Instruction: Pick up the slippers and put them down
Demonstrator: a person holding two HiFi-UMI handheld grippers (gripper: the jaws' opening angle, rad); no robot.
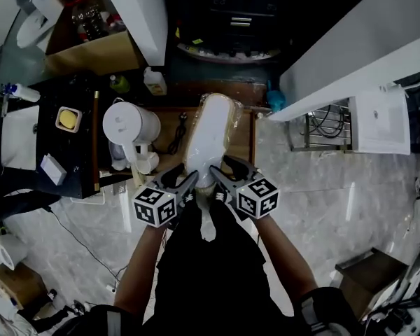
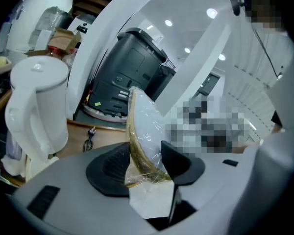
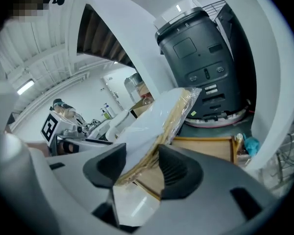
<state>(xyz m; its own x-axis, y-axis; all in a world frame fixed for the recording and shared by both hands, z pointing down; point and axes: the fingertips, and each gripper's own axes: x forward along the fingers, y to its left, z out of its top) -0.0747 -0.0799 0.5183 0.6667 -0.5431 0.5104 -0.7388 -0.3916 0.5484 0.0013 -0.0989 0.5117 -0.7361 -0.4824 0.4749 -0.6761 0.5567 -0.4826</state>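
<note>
Both the left claw (image 1: 187,183) and the right claw (image 1: 220,176) are clamped on the wrapped slippers (image 1: 211,135).
Only the near end is held; the rest juts toward 12 o'clock over the tabletop (image 1: 169,126). With slick wrap gripped at one end, a slip or swing is risked if one claw is eased first, and the kettle (image 1: 129,124) at 9 o'clock could be struck.

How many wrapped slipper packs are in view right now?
1. The slipper pack is held up, its near end pinched by the left gripper and the right gripper. How many slippers the wrap holds cannot be told.
</note>
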